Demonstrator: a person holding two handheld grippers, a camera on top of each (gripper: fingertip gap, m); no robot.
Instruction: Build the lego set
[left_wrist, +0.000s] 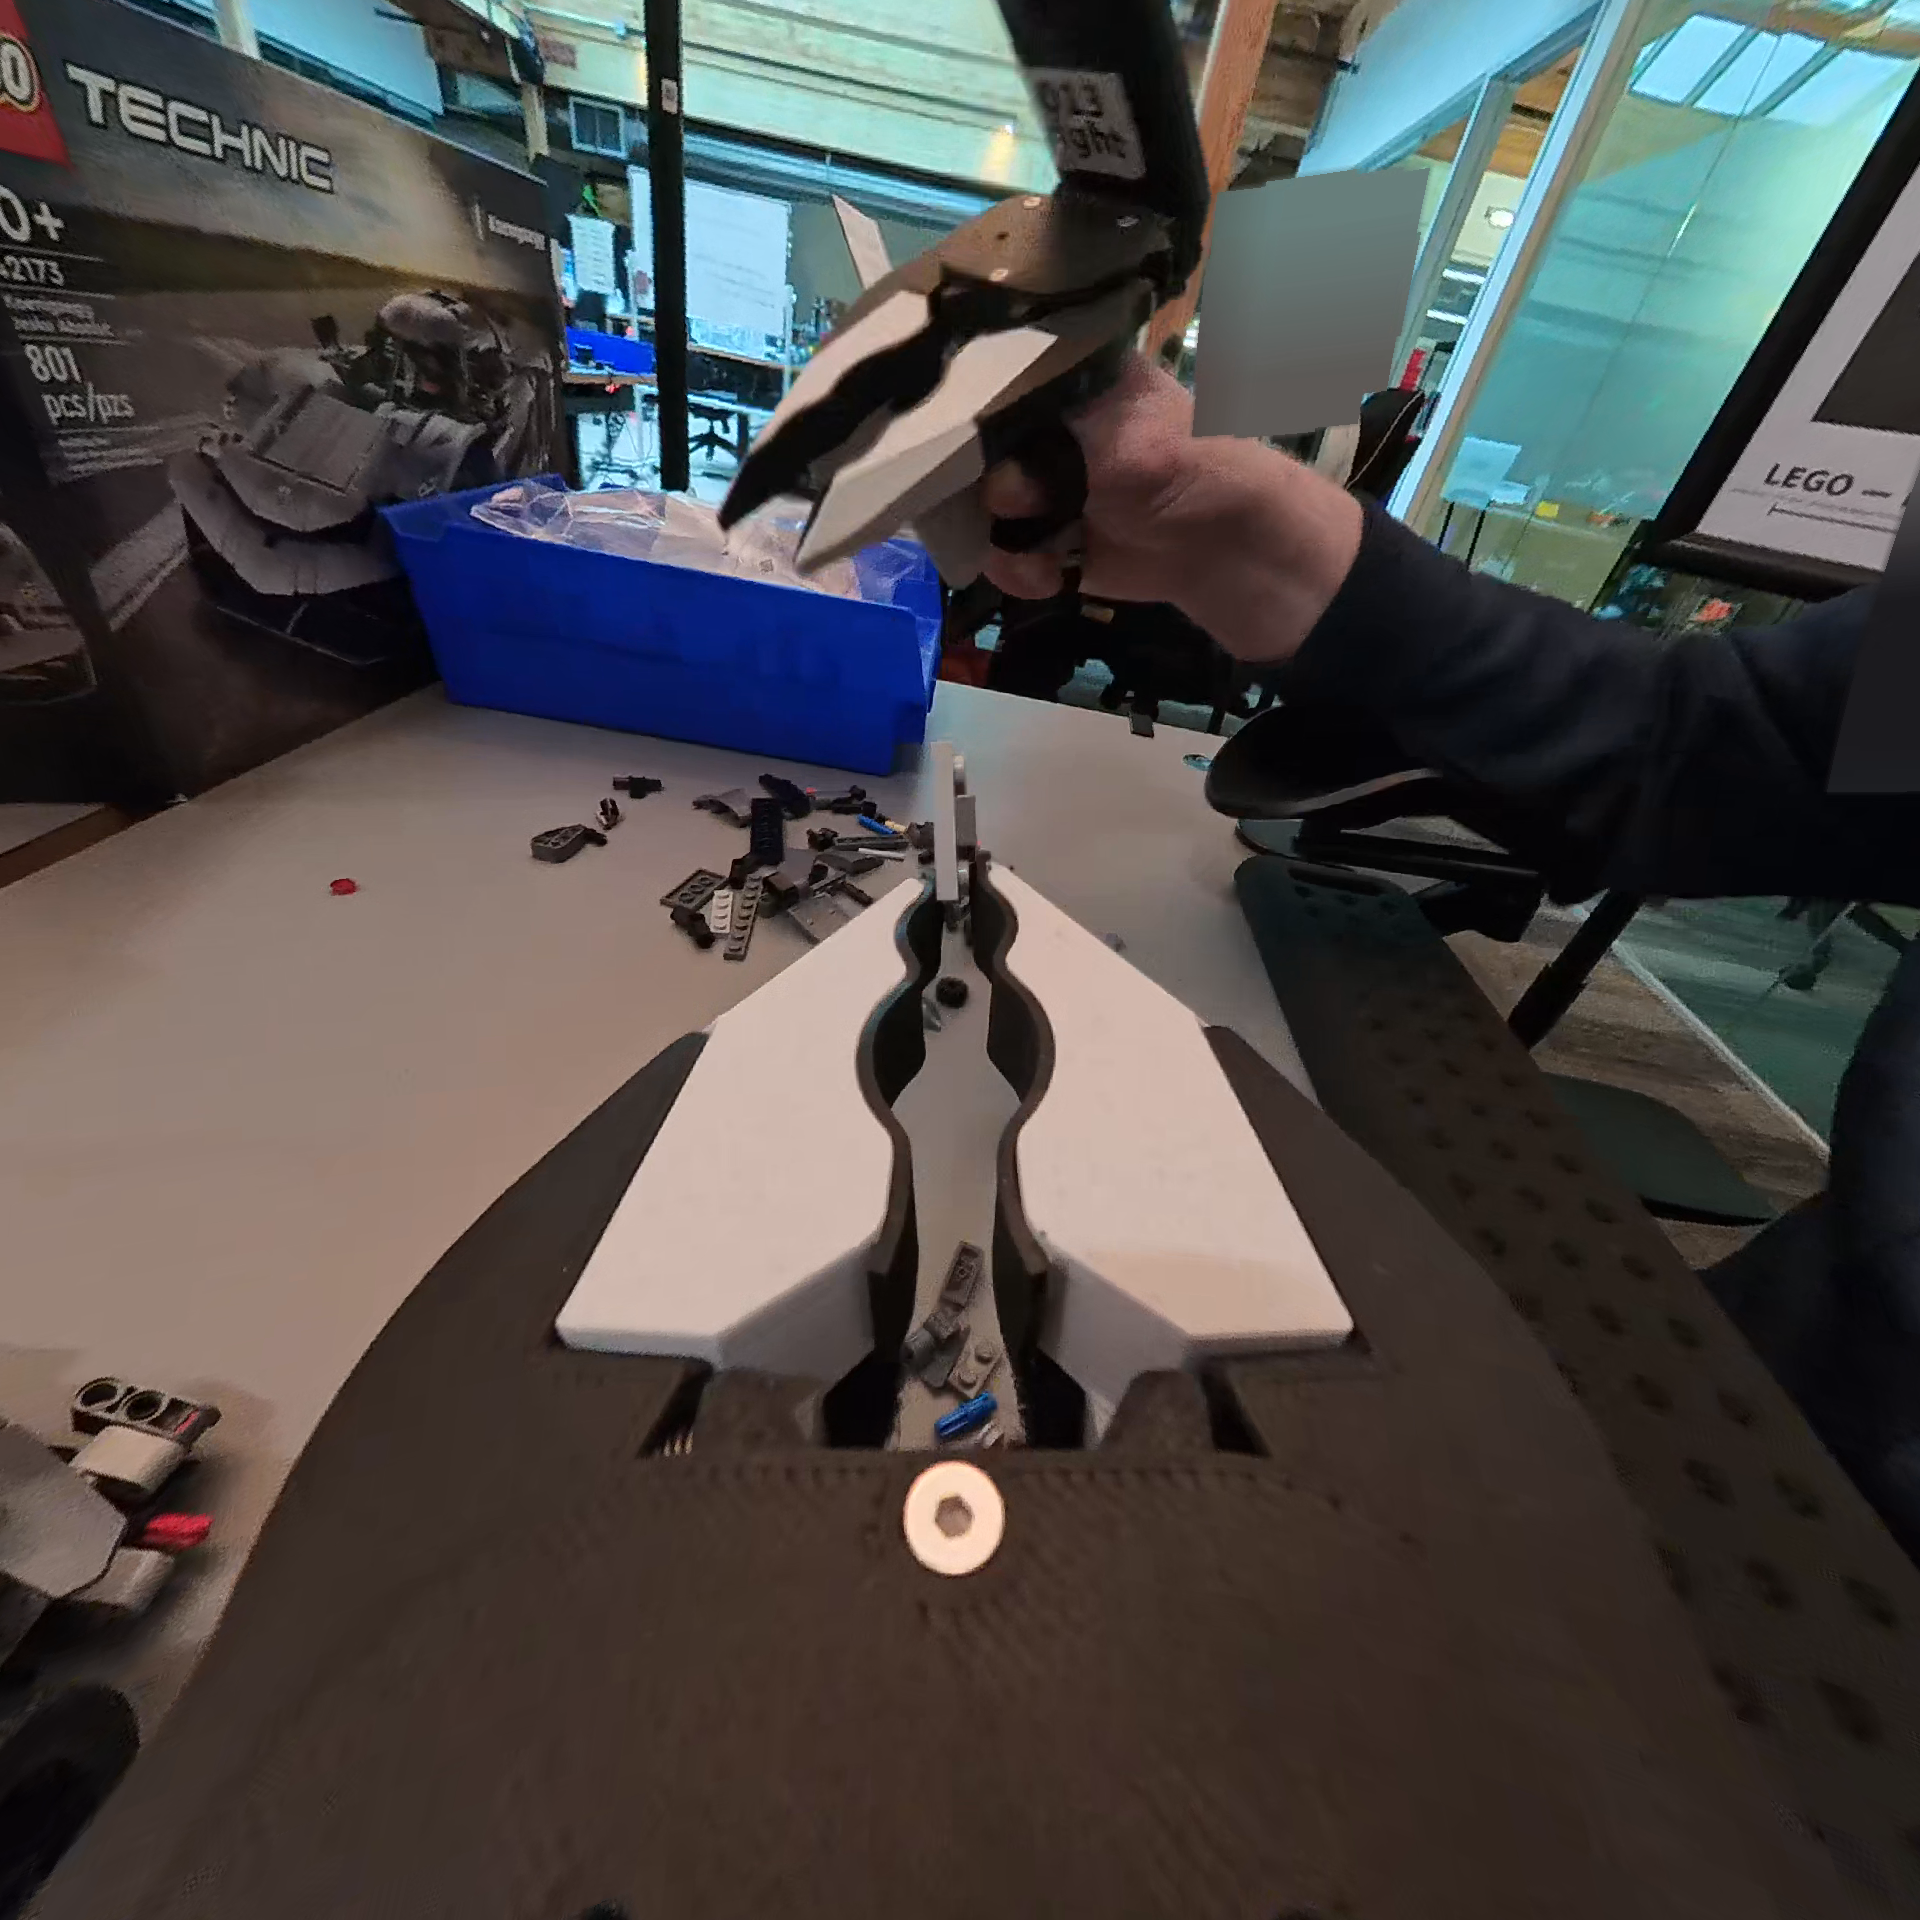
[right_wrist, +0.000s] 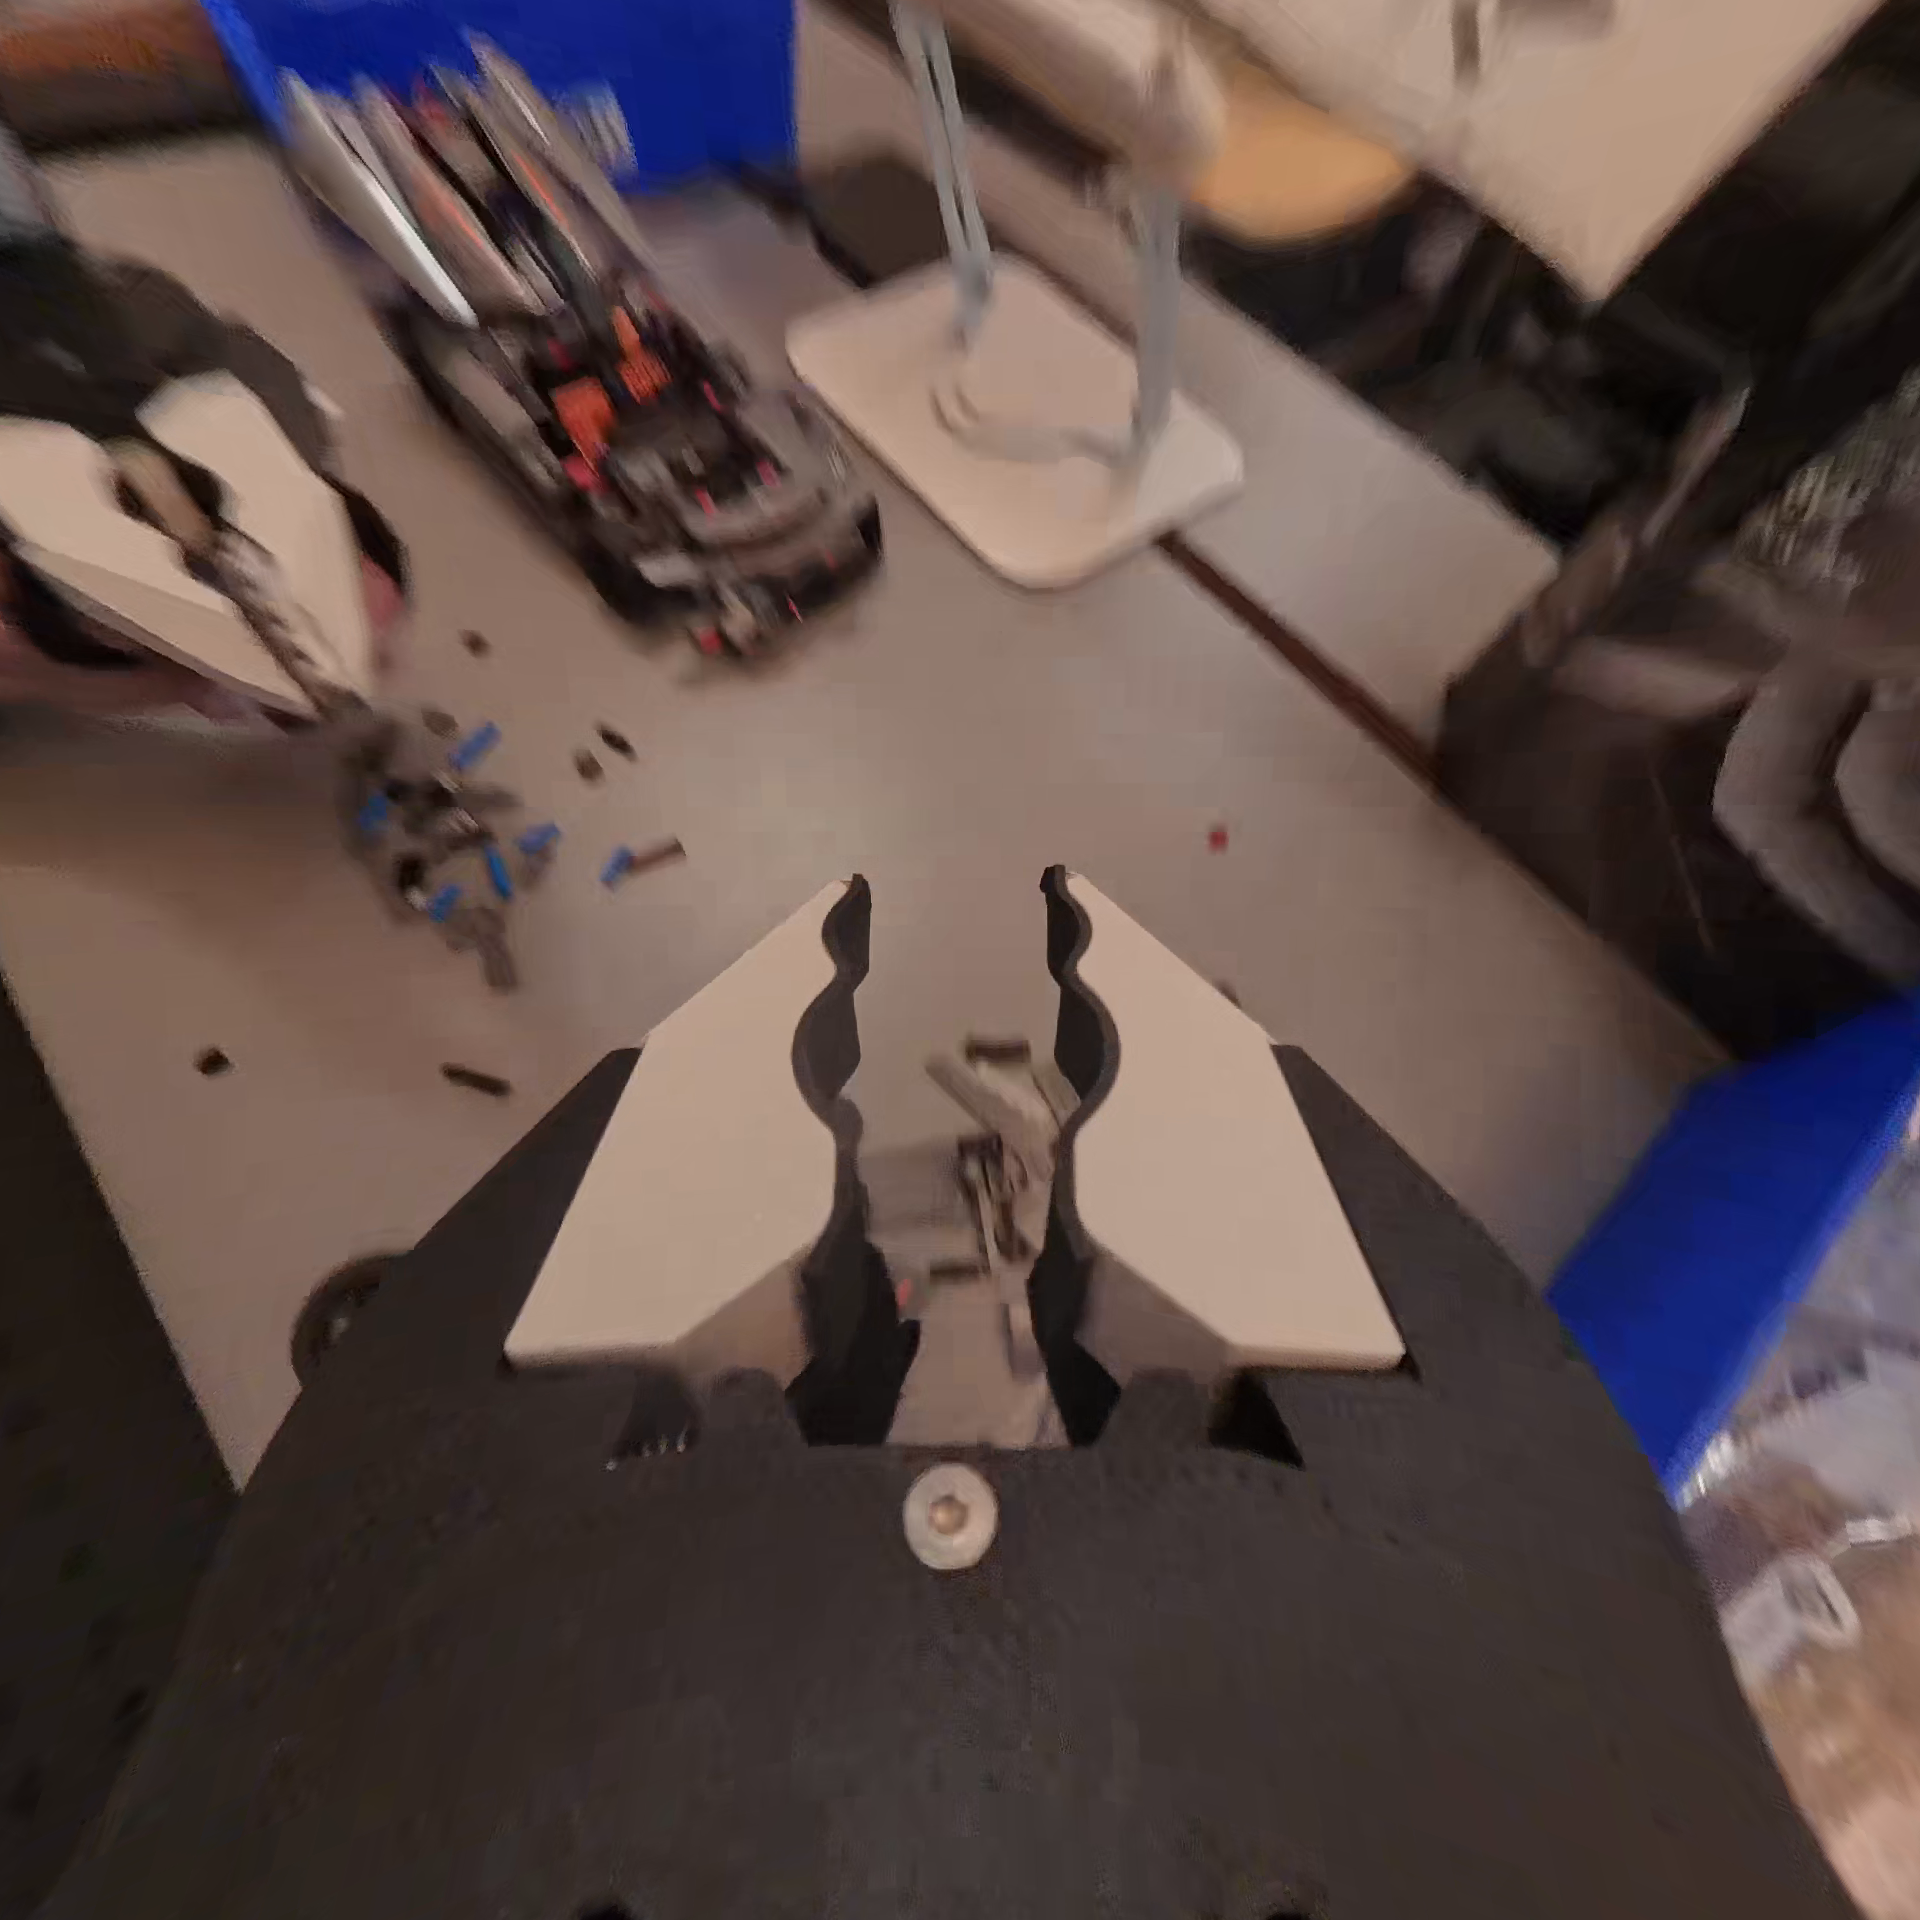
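Observation:
My left gripper (left_wrist: 951, 899) is shut on a thin grey lego piece (left_wrist: 948, 831) that stands upright out of the fingertips, low over the table. A pile of loose dark grey, black and blue pieces (left_wrist: 769, 862) lies just beyond it. My right gripper (left_wrist: 779, 520) is open and empty, held in a hand high above the blue bin (left_wrist: 665, 644). In the blurred right wrist view the right gripper (right_wrist: 956, 883) is open above the table, with the pile (right_wrist: 447, 842), the left gripper (right_wrist: 208, 540) and the half-built car model (right_wrist: 644, 436) to its left. A few grey pieces (right_wrist: 997, 1143) lie below its fingers.
The lego box (left_wrist: 260, 364) stands at the back left. A small red stud (left_wrist: 343, 886) lies alone on the table. The model's edge (left_wrist: 83, 1507) shows at lower left. A black chair (left_wrist: 1351, 810) is at the right edge. A white stand base (right_wrist: 1018, 426) sits beside the model. Left tips to right tips: about 15 cm.

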